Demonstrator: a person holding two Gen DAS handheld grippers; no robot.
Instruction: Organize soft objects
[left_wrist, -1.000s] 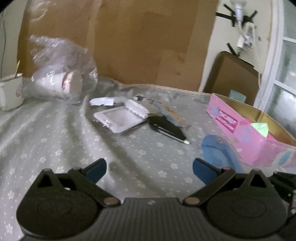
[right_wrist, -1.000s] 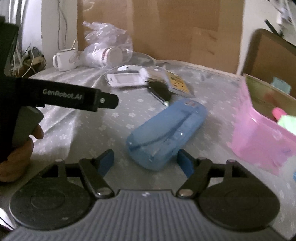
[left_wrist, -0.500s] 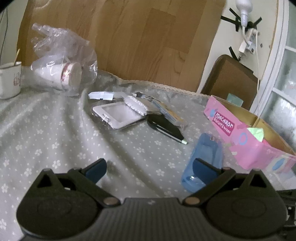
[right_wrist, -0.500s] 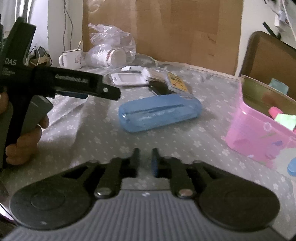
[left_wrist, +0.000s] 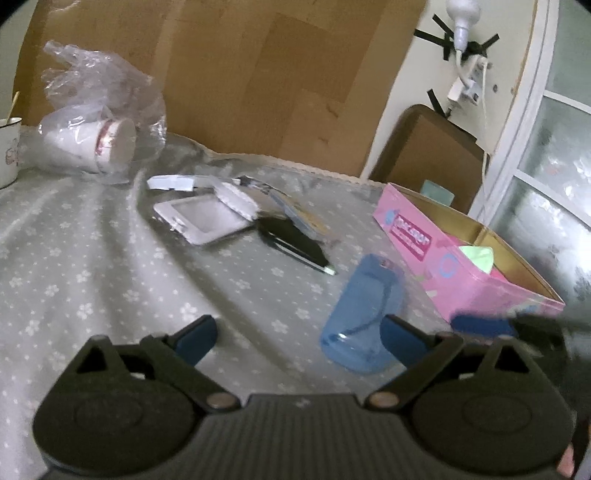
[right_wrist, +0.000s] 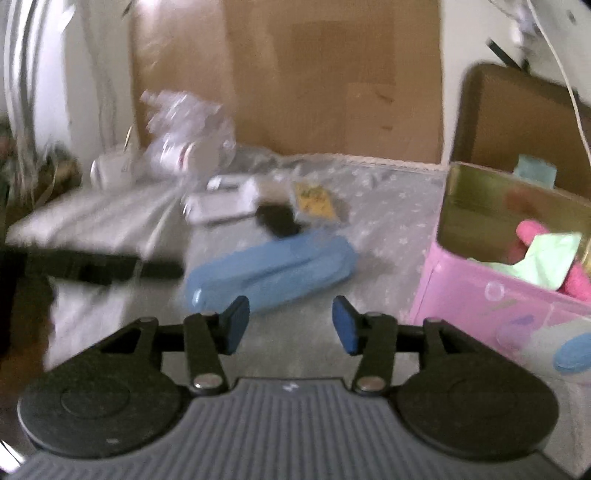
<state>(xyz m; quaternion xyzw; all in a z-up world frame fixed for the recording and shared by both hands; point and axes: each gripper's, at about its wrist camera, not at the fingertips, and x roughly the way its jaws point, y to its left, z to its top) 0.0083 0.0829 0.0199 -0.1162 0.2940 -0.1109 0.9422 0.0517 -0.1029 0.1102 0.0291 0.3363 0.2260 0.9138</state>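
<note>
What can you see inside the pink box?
Inside the pink box lie a light green soft piece and something pink. The box wall hides whatever lies lower down.

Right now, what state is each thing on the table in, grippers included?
left gripper: jaws wide, closing slightly, nothing between them
right gripper: empty, jaws opening
blue case: closed, lying on the cloth, held by neither gripper
pink box: open-topped, pink and green items inside
paper cups: tipped on their side in a clear bag
</note>
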